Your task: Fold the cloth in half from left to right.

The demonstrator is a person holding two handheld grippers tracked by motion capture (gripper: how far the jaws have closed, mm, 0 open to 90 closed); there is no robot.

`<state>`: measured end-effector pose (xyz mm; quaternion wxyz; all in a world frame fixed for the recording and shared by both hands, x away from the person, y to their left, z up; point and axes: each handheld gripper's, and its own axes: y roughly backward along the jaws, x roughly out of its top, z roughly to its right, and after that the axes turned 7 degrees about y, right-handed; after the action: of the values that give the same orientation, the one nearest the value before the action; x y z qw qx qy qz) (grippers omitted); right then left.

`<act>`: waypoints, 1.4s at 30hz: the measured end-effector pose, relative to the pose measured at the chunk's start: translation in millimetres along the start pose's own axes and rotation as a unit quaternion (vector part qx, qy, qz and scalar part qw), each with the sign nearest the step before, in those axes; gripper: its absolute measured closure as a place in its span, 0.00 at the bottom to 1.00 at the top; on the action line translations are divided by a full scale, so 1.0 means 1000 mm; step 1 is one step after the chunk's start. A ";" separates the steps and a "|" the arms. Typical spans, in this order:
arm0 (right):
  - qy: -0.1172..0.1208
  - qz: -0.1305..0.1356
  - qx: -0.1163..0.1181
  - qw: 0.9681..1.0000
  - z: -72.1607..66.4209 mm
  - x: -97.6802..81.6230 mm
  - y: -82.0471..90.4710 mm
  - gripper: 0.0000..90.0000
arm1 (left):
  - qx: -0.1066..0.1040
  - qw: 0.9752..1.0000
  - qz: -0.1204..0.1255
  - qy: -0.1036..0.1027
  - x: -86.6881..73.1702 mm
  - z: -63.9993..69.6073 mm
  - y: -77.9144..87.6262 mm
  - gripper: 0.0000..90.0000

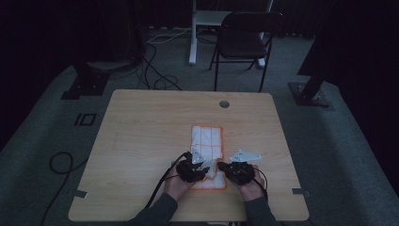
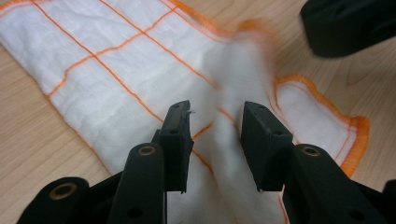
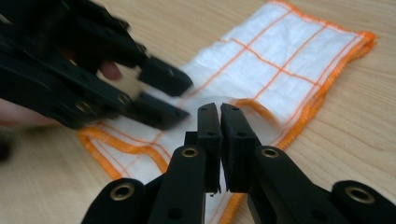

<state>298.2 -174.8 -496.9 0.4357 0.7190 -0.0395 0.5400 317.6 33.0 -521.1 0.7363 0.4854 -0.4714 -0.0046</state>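
Note:
A white cloth (image 1: 207, 139) with orange grid lines and an orange hem lies on the wooden table (image 1: 141, 132), running away from the person. Both grippers meet at its near end. My left gripper (image 2: 217, 109) is open, and a raised, blurred ridge of the cloth (image 2: 116, 60) stands between its jaws without being pressed. My right gripper (image 3: 219, 109) is shut, pinching a lifted fold of the cloth (image 3: 289, 51) at its tips. In the high view the left gripper (image 1: 203, 168) and right gripper (image 1: 222, 167) point toward each other. In the right gripper view the left gripper (image 3: 180, 99) is close on the left.
A round cable hole (image 1: 224, 104) sits near the table's far edge. Behind the table stand a black folding chair (image 1: 244, 37) and a white desk leg (image 1: 193, 33). Cables (image 1: 61, 162) trail over the carpet at the left. Bare tabletop extends left of the cloth.

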 end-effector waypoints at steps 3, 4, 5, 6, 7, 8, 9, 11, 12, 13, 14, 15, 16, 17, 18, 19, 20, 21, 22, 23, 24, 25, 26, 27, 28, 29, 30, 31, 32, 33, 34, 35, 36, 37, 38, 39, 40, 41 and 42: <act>0.001 0.002 -0.008 1.000 0.002 0.001 0.003 0.95 | 0.011 1.000 -0.005 -0.005 -0.001 0.002 -0.005 0.70; -0.001 0.001 -0.009 1.000 0.004 0.001 0.003 0.94 | 0.014 1.000 -0.004 -0.006 -0.001 0.003 -0.005 0.69; 0.000 -0.001 -0.014 1.000 0.005 0.000 0.003 0.94 | 0.020 1.000 -0.004 -0.008 -0.001 0.003 -0.005 0.69; -0.002 -0.003 -0.016 1.000 0.006 0.000 0.003 0.93 | 0.025 1.000 -0.005 -0.009 -0.001 0.003 -0.006 0.68; -0.003 -0.004 -0.017 1.000 0.007 -0.001 0.003 0.93 | 0.027 1.000 -0.005 -0.008 -0.001 0.002 -0.006 0.68; -0.004 -0.004 -0.019 1.000 0.008 -0.001 0.002 0.92 | 0.030 1.000 -0.005 -0.007 -0.001 0.001 -0.006 0.68; -0.004 -0.004 -0.019 1.000 0.008 -0.001 0.002 0.92 | 0.030 1.000 -0.005 -0.007 -0.001 0.001 -0.006 0.67; -0.006 -0.006 -0.022 1.000 0.009 -0.002 0.001 0.91 | 0.037 0.999 -0.004 -0.003 -0.002 -0.002 -0.005 0.67; -0.006 -0.006 -0.022 1.000 0.010 -0.002 0.000 0.90 | 0.039 0.999 -0.005 -0.003 -0.002 -0.002 -0.004 0.67; -0.006 -0.006 -0.023 1.000 0.010 -0.002 -0.001 0.90 | 0.041 0.999 -0.005 -0.001 -0.002 -0.002 -0.002 0.67; -0.008 -0.007 -0.023 1.000 0.010 -0.002 -0.001 0.90 | 0.040 0.999 -0.003 0.001 -0.002 -0.002 -0.001 0.66; -0.007 -0.008 -0.023 1.000 0.011 -0.002 -0.001 0.89 | 0.036 0.999 0.003 0.002 -0.002 0.000 0.002 0.66; -0.008 -0.007 -0.024 1.000 0.011 -0.002 -0.002 0.89 | 0.032 0.999 0.007 -0.001 -0.002 0.001 0.004 0.66; -0.007 -0.008 -0.024 1.000 0.011 -0.002 -0.002 0.89 | 0.024 1.000 0.013 -0.001 -0.001 0.003 0.007 0.66; -0.007 -0.008 -0.024 1.000 0.011 -0.002 -0.003 0.89 | 0.016 1.000 0.017 -0.006 0.000 0.004 0.010 0.66; -0.008 -0.009 -0.025 1.000 0.011 -0.002 -0.003 0.89 | 0.012 1.000 0.022 -0.006 0.000 0.006 0.012 0.66; -0.007 -0.009 -0.025 1.000 0.011 -0.003 -0.003 0.89 | 0.006 1.000 0.026 -0.010 0.001 0.007 0.014 0.66; -0.006 -0.010 -0.027 1.000 0.011 -0.003 -0.003 0.88 | -0.001 0.999 0.030 -0.012 0.002 0.010 0.016 0.67; -0.006 -0.011 -0.029 1.000 0.011 -0.003 -0.003 0.88 | -0.003 0.999 0.034 -0.014 0.002 0.012 0.018 0.68; -0.006 -0.011 -0.029 1.000 0.011 -0.003 -0.003 0.88 | -0.007 0.999 0.036 -0.016 0.002 0.013 0.019 0.69; -0.006 -0.011 -0.029 1.000 0.011 -0.003 -0.004 0.88 | -0.018 0.999 0.041 -0.016 0.003 0.015 0.021 0.70; -0.006 -0.011 -0.029 0.999 0.011 -0.003 -0.004 0.88 | -0.028 0.998 0.044 -0.018 0.003 0.017 0.022 0.71; -0.007 -0.010 -0.029 1.000 0.012 -0.003 -0.004 0.88 | -0.034 0.998 0.044 -0.020 0.003 0.018 0.022 0.73; -0.008 -0.010 -0.029 0.999 0.012 -0.003 -0.004 0.88 | -0.040 0.998 0.040 -0.026 0.002 0.021 0.021 0.74; -0.009 -0.011 -0.030 0.999 0.012 -0.004 -0.005 0.88 | -0.043 0.998 0.036 -0.032 0.002 0.023 0.020 0.76; -0.009 -0.011 -0.031 0.999 0.013 -0.004 -0.005 0.88 | -0.044 0.998 0.030 -0.038 0.002 0.024 0.018 0.77; -0.010 -0.011 -0.031 0.999 0.013 -0.004 -0.005 0.88 | -0.046 0.998 0.026 -0.041 0.001 0.026 0.016 0.78; -0.010 -0.011 -0.032 0.999 0.014 -0.005 -0.005 0.88 | -0.049 0.998 0.023 -0.042 0.000 0.027 0.013 0.78; -0.011 -0.012 -0.032 0.999 0.014 -0.005 -0.005 0.88 | -0.051 0.997 0.021 -0.044 0.000 0.028 0.012 0.78; -0.012 -0.012 -0.033 0.999 0.014 -0.005 -0.004 0.88 | -0.055 0.997 0.016 -0.049 -0.001 0.029 0.010 0.78; -0.012 -0.012 -0.034 0.999 0.015 -0.005 -0.004 0.88 | -0.058 0.997 0.014 -0.052 -0.002 0.031 0.009 0.78; -0.013 -0.011 -0.034 0.999 0.015 -0.006 -0.004 0.88 | -0.059 0.996 0.010 -0.060 -0.003 0.032 0.006 0.77; -0.014 -0.012 -0.034 0.999 0.016 -0.006 -0.005 0.88 | -0.058 0.996 0.007 -0.063 -0.003 0.033 0.004 0.76; -0.016 -0.012 -0.034 0.999 0.016 -0.006 -0.005 0.87 | -0.056 0.996 0.001 -0.064 -0.004 0.033 0.002 0.75; -0.016 -0.012 -0.034 0.999 0.016 -0.007 -0.005 0.87 | -0.051 0.997 -0.005 -0.065 -0.005 0.033 -0.001 0.74; -0.016 -0.013 -0.034 0.999 0.016 -0.007 -0.005 0.87 | -0.048 0.997 -0.013 -0.063 -0.005 0.031 -0.004 0.74; -0.015 -0.012 -0.034 0.999 0.016 -0.007 -0.005 0.87 | -0.046 0.997 -0.015 -0.061 -0.006 0.031 -0.006 0.74; -0.015 -0.012 -0.035 0.999 0.017 -0.007 -0.005 0.87 | -0.042 0.997 -0.018 -0.062 -0.007 0.030 -0.007 0.73; -0.015 -0.011 -0.035 0.999 0.017 -0.007 -0.005 0.86 | -0.038 0.997 -0.022 -0.061 -0.007 0.028 -0.008 0.73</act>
<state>310.2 -185.9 -505.8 0.4661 0.7119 -0.0573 0.5222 297.4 12.5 -529.5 0.7239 0.4664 -0.5038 -0.0680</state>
